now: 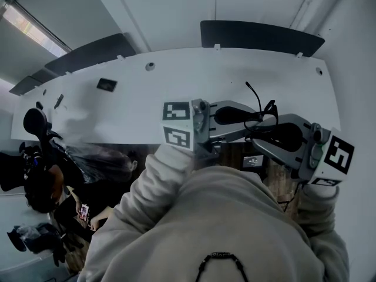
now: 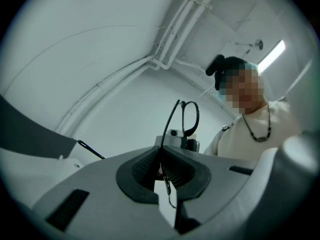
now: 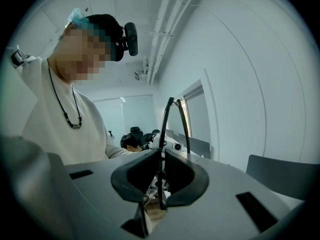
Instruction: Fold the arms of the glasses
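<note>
The black thin-framed glasses (image 1: 262, 111) hang in the air between my two grippers, in front of my chest and above the white table's near edge. My left gripper (image 1: 251, 120) reaches in from the left and is shut on one thin arm of the glasses (image 2: 170, 124). A round lens rim (image 2: 190, 117) shows beyond its pads. My right gripper (image 1: 265, 126) comes from the right and is shut on another thin black part of the glasses (image 3: 168, 119), which curves up out of its pads. My left gripper (image 2: 161, 166) and right gripper (image 3: 160, 176) point toward each other.
The long white table (image 1: 176, 87) lies beyond the grippers, with a small dark object (image 1: 107, 84) on it. Black chairs (image 1: 258, 37) (image 1: 88, 51) stand at its far side. Another person (image 1: 82, 207) sits low at the left beside dark camera gear (image 1: 35, 122).
</note>
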